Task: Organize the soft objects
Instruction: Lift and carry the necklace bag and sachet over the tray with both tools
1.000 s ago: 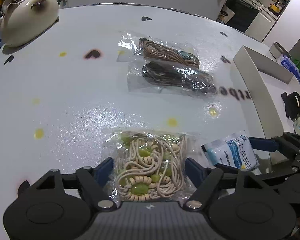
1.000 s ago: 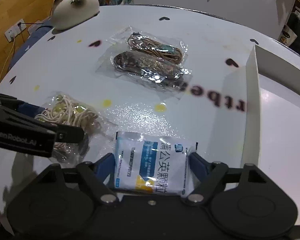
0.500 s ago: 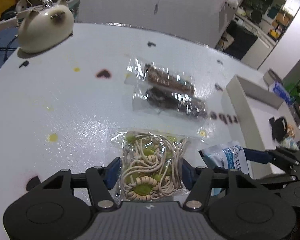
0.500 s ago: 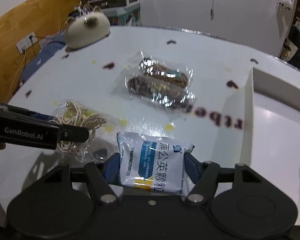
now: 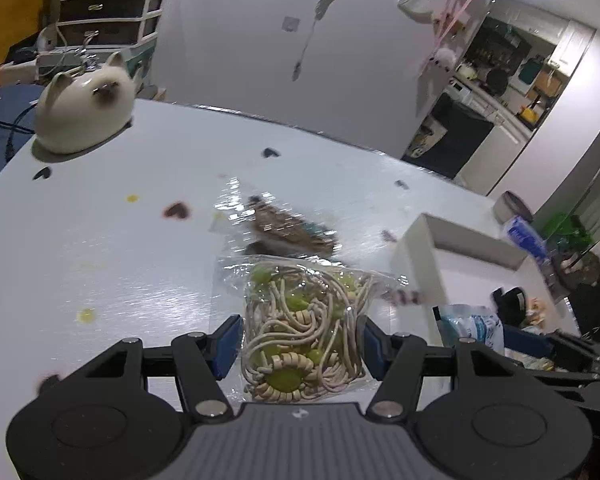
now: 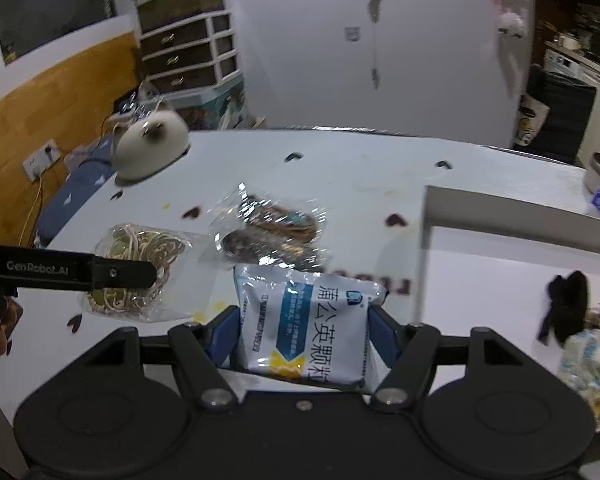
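The left gripper [image 5: 300, 338] pinches a clear bag of beige cord and green beads [image 5: 300, 332] between its blue pads, one pad pressing each side of the bag. The bag sticks out forward past the fingertips and hangs clear above the white surface [image 5: 112, 248]. In the right wrist view the same bag [image 6: 140, 268] shows at the left, held up by the left gripper's black finger.

The right gripper [image 6: 302, 332] clamps a white and blue sachet [image 6: 308, 328] printed with Chinese characters. Its pads squeeze both edges of the sachet, which is also lifted off the surface [image 6: 360, 168].

Beyond both grippers, two clear packets of brown cords [image 6: 272, 232] lie side by side on the surface, touching each other, blurred in both views. They sit between the held things and the far edge of the surface. To the right stands a white open box [image 6: 424, 240], its near wall upright just beside the sachet's right side. Inside it lie a black soft item [image 6: 564, 308] and a pale patterned cloth item [image 6: 588, 356]. A cream cat-shaped figure [image 5: 84, 116] rests at the far left corner of the surface, well apart from everything else. Small heart and dot marks are scattered over the surface.
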Demonstrator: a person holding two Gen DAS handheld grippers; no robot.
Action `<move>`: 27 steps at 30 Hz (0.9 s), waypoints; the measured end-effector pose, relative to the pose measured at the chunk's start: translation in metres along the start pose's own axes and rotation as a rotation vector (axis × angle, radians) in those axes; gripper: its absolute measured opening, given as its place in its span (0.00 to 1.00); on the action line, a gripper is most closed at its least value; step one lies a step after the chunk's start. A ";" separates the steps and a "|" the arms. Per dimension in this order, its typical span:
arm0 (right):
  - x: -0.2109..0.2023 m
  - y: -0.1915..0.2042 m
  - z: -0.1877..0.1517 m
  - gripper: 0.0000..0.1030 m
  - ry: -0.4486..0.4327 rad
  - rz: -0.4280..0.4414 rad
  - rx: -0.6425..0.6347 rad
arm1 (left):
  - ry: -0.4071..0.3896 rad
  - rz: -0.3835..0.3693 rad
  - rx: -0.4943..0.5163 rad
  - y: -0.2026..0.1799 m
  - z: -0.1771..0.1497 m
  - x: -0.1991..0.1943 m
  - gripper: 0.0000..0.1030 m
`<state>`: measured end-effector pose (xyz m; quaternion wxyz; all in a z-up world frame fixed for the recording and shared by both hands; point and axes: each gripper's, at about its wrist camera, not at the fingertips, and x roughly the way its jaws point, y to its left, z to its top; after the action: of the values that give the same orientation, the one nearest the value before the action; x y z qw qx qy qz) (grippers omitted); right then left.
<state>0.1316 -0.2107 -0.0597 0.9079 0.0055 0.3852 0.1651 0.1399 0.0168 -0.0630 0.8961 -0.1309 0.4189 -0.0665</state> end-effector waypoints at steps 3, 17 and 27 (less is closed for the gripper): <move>-0.012 -0.019 -0.001 0.68 -0.020 -0.012 0.034 | -0.011 -0.023 0.010 -0.022 0.001 -0.002 0.59; -0.051 -0.128 -0.018 0.68 -0.036 -0.033 0.165 | 0.032 -0.090 0.045 -0.130 -0.018 0.025 0.59; -0.012 -0.194 -0.036 0.68 0.062 0.110 0.332 | 0.064 -0.043 0.020 -0.167 -0.026 0.040 0.59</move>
<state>0.1556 -0.4019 -0.1028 0.8719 0.1714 0.4339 0.1490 0.1437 -0.1564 -0.0598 0.8819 -0.1285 0.4438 -0.0941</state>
